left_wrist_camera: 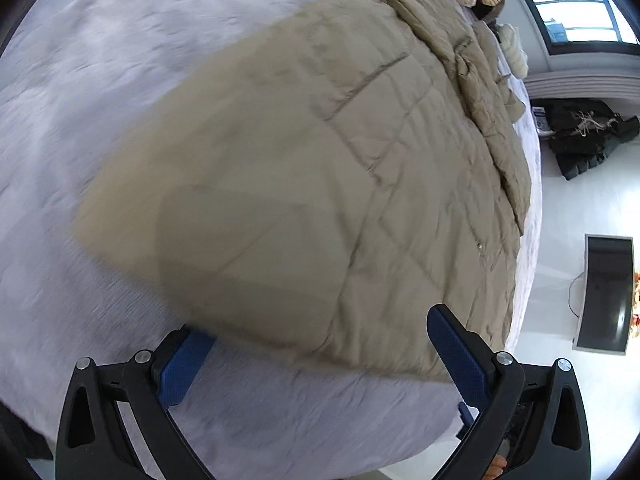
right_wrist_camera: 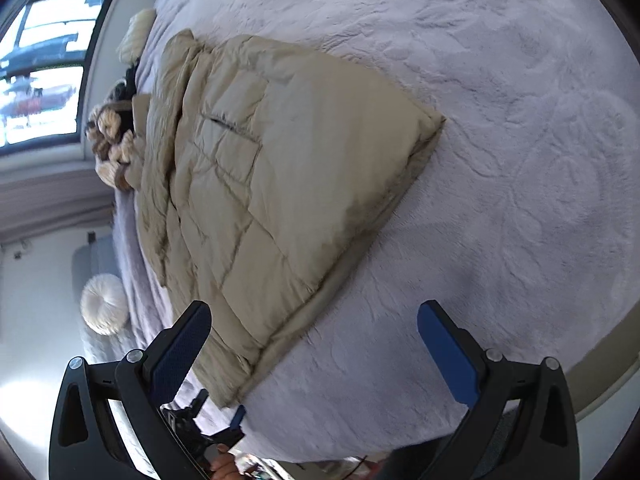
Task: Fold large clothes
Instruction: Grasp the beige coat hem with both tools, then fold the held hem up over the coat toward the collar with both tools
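A beige quilted puffer coat [left_wrist_camera: 320,168] lies folded lengthwise on a bed with a pale lilac plush cover [left_wrist_camera: 88,64]. In the right wrist view the same coat [right_wrist_camera: 280,168] stretches from its hem near the camera to its collar at the far end. My left gripper [left_wrist_camera: 320,332] is open and hovers just over the coat's near hem; its left finger is partly hidden behind blurred cloth. My right gripper [right_wrist_camera: 316,332] is open above the hem corner and the lilac cover [right_wrist_camera: 500,160], nothing between its blue pads [right_wrist_camera: 448,356].
More garments, brown and cream knitwear [right_wrist_camera: 112,136], are heaped at the far end of the bed. Dark clothes [left_wrist_camera: 588,136] lie on the white floor beside the bed, near a dark screen [left_wrist_camera: 604,292]. A round white cushion [right_wrist_camera: 105,304] sits on a chair. The other gripper [right_wrist_camera: 200,420] shows low down.
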The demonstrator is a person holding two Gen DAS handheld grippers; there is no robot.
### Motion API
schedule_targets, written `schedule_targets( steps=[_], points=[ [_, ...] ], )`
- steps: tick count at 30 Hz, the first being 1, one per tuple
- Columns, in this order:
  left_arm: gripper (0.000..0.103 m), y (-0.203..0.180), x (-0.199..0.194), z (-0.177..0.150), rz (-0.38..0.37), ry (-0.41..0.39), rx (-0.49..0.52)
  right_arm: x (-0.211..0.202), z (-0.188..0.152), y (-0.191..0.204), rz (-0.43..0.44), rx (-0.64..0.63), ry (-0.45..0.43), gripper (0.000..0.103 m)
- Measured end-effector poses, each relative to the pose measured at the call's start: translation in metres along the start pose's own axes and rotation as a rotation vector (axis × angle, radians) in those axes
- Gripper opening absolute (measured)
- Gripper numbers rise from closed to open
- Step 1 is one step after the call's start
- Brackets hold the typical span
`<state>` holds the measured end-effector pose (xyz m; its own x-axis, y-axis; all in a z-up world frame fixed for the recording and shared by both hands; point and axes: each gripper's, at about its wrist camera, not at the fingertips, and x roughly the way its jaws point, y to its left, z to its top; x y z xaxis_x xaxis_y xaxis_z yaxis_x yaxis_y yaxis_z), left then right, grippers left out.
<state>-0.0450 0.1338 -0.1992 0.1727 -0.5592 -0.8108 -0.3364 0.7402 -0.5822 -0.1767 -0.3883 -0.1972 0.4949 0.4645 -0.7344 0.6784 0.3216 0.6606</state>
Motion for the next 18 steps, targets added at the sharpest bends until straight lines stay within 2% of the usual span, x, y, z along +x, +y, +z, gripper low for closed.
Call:
schedule_targets(
  steps=[7,8,9,10,11,12,13,14,16,18],
  points=[
    [0.102,-0.006,0.013,0.016,0.024,-0.019,-0.020,0.033,0.022,-0.009,0.120,0.086,-0.004,0.099],
    [0.093,-0.007,0.013,0.018,0.028,-0.023,-0.018,0.036,0.025,-0.010,0.129,0.100,-0.003,0.097],
    [0.076,-0.008,0.013,0.019,0.043,-0.025,-0.009,0.039,0.028,-0.013,0.141,0.120,-0.002,0.088],
    [0.066,-0.009,0.013,0.020,0.054,-0.021,-0.001,0.042,0.032,-0.015,0.154,0.147,0.005,0.071],
    [0.044,-0.010,0.014,0.023,0.064,-0.013,0.005,0.044,0.035,-0.017,0.167,0.164,0.014,0.064],
    [0.020,-0.009,0.013,0.025,0.054,-0.001,0.010,0.046,0.037,-0.018,0.186,0.173,0.023,0.052],
    [0.016,-0.011,0.011,0.027,0.037,0.005,0.017,0.047,0.039,-0.017,0.189,0.174,0.032,0.029],
    [0.015,-0.014,0.006,0.028,0.034,-0.001,0.029,0.047,0.041,-0.017,0.185,0.171,0.037,0.019],
    [0.012,-0.021,-0.005,0.030,0.011,-0.012,0.054,0.045,0.045,-0.010,0.194,0.142,0.054,0.011],
    [0.012,-0.028,-0.018,0.031,-0.020,-0.027,0.060,0.041,0.048,0.002,0.207,0.096,0.073,0.010]
  ],
)
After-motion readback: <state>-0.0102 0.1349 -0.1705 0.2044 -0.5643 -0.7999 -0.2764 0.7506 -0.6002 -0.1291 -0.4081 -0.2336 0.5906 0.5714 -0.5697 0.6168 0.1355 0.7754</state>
